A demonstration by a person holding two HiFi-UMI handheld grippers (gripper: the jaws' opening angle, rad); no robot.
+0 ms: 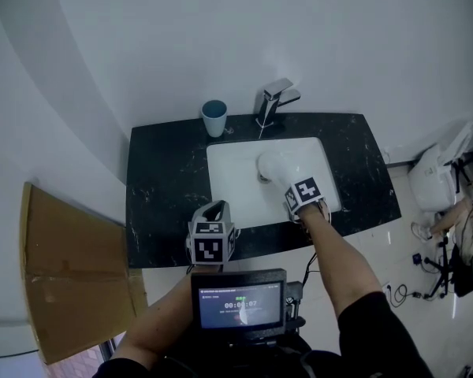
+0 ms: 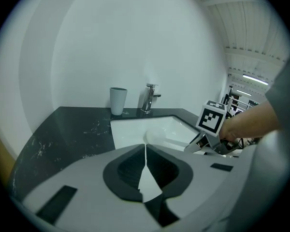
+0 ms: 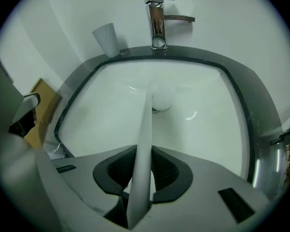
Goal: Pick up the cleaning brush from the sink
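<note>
The white cleaning brush [image 3: 142,149] lies in the white sink [image 3: 208,105], its rounded head [image 3: 163,94] over the drain below the faucet. My right gripper [image 3: 141,175] points steeply down into the basin and is shut on the brush's handle, which runs up between the dark pads. In the head view the right gripper [image 1: 290,187] sits just in front of the brush head [image 1: 276,166]. My left gripper [image 2: 145,170] is shut with nothing in it. It hovers over the counter's front edge, left of the right gripper [image 2: 199,146].
A black stone counter [image 1: 162,187] frames the sink. A chrome faucet [image 1: 274,101] and a pale blue cup [image 1: 214,118] stand at the back edge by the white wall. A cardboard sheet [image 1: 71,274] leans on the left. Clutter and cables lie on the floor at the right.
</note>
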